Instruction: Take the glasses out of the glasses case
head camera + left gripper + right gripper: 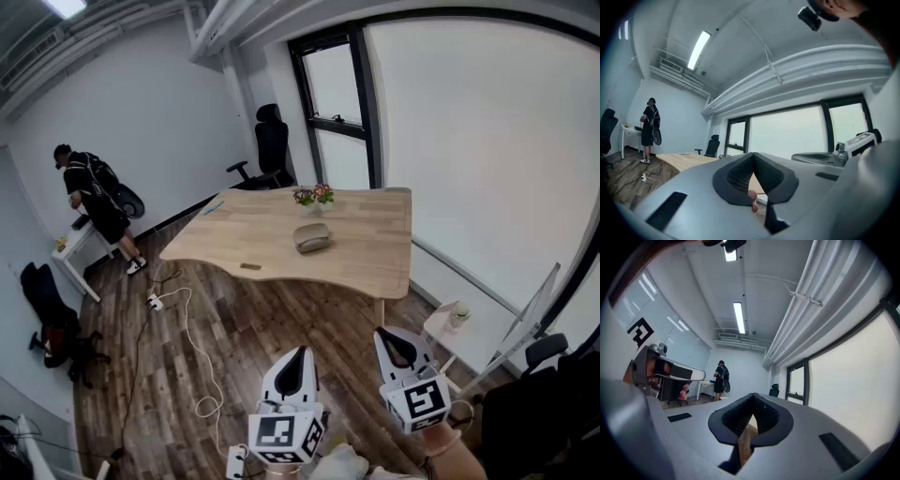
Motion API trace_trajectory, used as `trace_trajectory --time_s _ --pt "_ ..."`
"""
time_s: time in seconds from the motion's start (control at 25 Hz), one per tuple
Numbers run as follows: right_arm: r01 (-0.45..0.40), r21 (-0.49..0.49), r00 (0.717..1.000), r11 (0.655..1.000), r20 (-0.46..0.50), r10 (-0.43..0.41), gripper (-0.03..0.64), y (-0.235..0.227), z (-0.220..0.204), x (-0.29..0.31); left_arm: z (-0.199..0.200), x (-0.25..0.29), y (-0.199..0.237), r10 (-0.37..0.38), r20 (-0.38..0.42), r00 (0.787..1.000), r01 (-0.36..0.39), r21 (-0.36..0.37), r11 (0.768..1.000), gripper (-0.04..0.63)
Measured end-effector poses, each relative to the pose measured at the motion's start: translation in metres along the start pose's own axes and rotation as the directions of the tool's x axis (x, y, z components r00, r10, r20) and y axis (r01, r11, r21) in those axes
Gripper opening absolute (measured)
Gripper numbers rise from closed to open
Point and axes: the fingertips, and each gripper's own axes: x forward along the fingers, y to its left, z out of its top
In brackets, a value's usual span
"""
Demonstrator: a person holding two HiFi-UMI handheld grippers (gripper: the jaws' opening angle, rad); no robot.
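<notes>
The left hand-held gripper [294, 361] and the right hand-held gripper [389, 339] are both clenched on nothing, well short of the glasses case [312, 237] lying on the far worktop [375, 253]. Arriving clenched, they would likely shove it toward the flowers [314, 195].

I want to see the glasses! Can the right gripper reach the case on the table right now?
Probably not yet. The right gripper hangs short of the table, floor between, and the glasses case lies mid-tabletop. Nothing blocks it; stepping closer should do.
</notes>
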Motion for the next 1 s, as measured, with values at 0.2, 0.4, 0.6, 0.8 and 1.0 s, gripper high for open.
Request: trace_trajectory --time_s 0.2,0.4,0.6,0.8,1.0 --pt "0.007 0.022 1.0 1.0 0.014 -0.008 0.0 0.002 -0.008 0.023 -0.004 0.018 0.02 0.004 -0.011 1.0 -0.004 0.001 1.0 0.0" --pt "0.01 0.021 1.0 1.0 -0.003 -0.01 0.0 0.0 -0.019 0.056 -0.011 0.049 0.042 -0.008 -0.019 1.0 0.008 -0.011 1.0 0.0" --pt "0.018 0.05 1.0 0.999 -0.018 -0.018 0.0 -0.003 -0.032 0.089 -0.014 0.076 0.062 -0.035 -0.023 0.999 0.035 -0.013 0.999 0.0" --pt "0.02 0.083 1.0 0.996 -0.006 -0.02 0.0 -0.004 -0.034 0.114 -0.014 0.094 0.079 -0.063 -0.026 0.998 0.063 -0.018 0.998 0.0" --pt "0.028 0.108 1.0 0.994 0.005 -0.028 0.0 -0.005 -0.033 0.133 -0.014 0.108 0.09 -0.094 -0.03 0.995 0.093 -0.008 0.996 0.0"
